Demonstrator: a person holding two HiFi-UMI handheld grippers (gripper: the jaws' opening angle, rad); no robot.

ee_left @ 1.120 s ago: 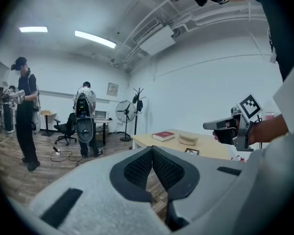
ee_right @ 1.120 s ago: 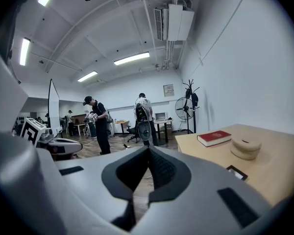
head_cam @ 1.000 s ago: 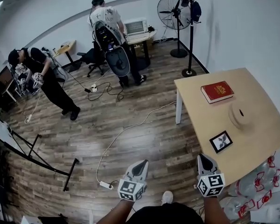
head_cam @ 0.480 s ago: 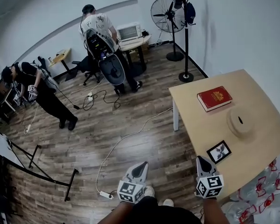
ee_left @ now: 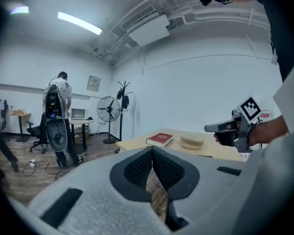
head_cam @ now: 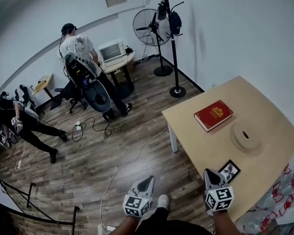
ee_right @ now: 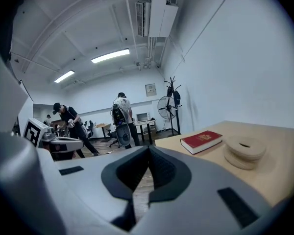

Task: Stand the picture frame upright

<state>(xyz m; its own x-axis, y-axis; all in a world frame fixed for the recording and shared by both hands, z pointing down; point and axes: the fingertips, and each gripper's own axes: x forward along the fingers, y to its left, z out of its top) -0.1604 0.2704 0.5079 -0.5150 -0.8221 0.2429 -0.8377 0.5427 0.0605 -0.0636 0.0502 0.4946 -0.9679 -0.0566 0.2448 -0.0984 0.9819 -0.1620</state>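
Your left gripper (head_cam: 147,181) and right gripper (head_cam: 208,173) both have their fingers pressed together, holding nothing. The picture frame (head_cam: 229,170) lies flat by the near edge of the counter (head_cam: 279,131), just past the right gripper. Reach in closed and you'll likely shove it off that edge. Farther back sit a round disc (head_cam: 245,135) and a red book (head_cam: 213,114).

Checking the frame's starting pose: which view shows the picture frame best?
Head view: the picture frame lies flat on the table, just beyond the right gripper. Neither gripper view shows it clearly.
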